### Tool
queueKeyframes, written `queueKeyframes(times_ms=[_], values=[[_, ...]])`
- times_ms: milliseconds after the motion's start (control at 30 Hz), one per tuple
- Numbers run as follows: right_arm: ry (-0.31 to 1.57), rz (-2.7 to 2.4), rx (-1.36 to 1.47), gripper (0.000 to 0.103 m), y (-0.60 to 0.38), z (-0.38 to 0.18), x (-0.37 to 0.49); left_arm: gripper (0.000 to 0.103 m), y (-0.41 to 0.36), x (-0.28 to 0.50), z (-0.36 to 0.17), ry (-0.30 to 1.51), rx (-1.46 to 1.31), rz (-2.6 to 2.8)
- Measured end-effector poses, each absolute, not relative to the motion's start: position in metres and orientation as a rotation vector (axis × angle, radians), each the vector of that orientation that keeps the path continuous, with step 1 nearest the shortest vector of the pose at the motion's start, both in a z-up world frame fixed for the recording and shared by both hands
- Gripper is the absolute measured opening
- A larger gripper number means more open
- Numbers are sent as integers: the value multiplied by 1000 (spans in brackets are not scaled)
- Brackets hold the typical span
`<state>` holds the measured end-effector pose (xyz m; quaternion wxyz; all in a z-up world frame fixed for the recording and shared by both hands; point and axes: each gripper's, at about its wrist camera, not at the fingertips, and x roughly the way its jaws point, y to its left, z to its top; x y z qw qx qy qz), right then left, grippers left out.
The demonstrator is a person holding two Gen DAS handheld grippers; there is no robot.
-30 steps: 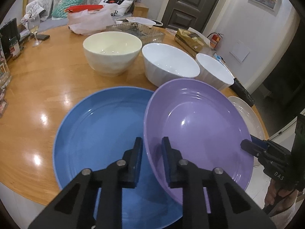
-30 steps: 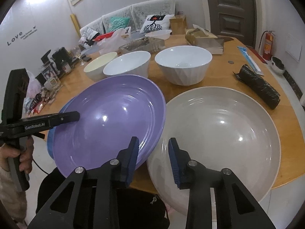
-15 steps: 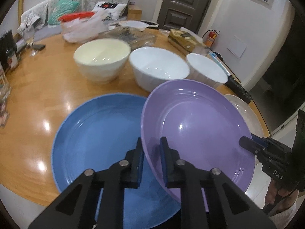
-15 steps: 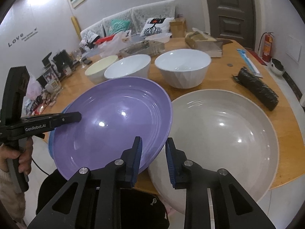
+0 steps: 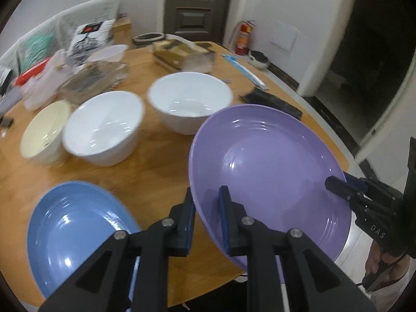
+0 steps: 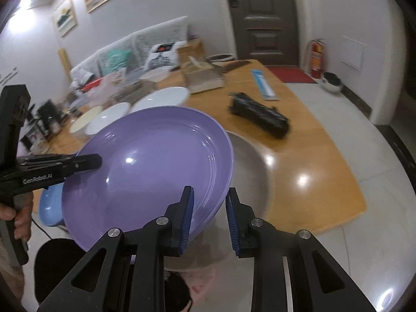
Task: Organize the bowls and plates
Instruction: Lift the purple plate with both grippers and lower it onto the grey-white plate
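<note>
You had the purple plate [image 5: 270, 171] pinched between both tools — your left gripper [image 5: 206, 208] clamped its near rim, one finger under, one on the inner face, and your right gripper [image 6: 209, 208] straddled the opposite edge with the rim between its fingers. The plate was tilted, raised off the wooden table [image 5: 156, 166], partly above the grey plate [image 6: 249, 171]. The blue plate [image 5: 75, 228] lay flat to the left, apart from it. Three bowls — cream [image 5: 44, 135], white [image 5: 104, 124], white [image 5: 189, 104] — stood in a row behind.
</note>
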<state>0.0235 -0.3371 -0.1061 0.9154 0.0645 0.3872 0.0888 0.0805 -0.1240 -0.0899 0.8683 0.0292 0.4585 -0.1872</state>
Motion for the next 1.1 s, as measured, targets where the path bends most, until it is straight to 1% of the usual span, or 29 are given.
queueKeyframes(times_ms=[167, 367, 767, 1100], values=[[815, 148, 126, 20, -350, -113, 24, 18, -148, 87, -101, 987, 145, -393], [829, 141, 109, 20, -345, -116, 26, 21, -155, 88, -112, 1002, 224, -366], [837, 113, 70, 24, -340, -118, 32, 21, -164, 91, -121, 995, 313, -337], [852, 103, 70, 24, -342, -119, 31, 22, -166, 90, -122, 983, 342, -331]])
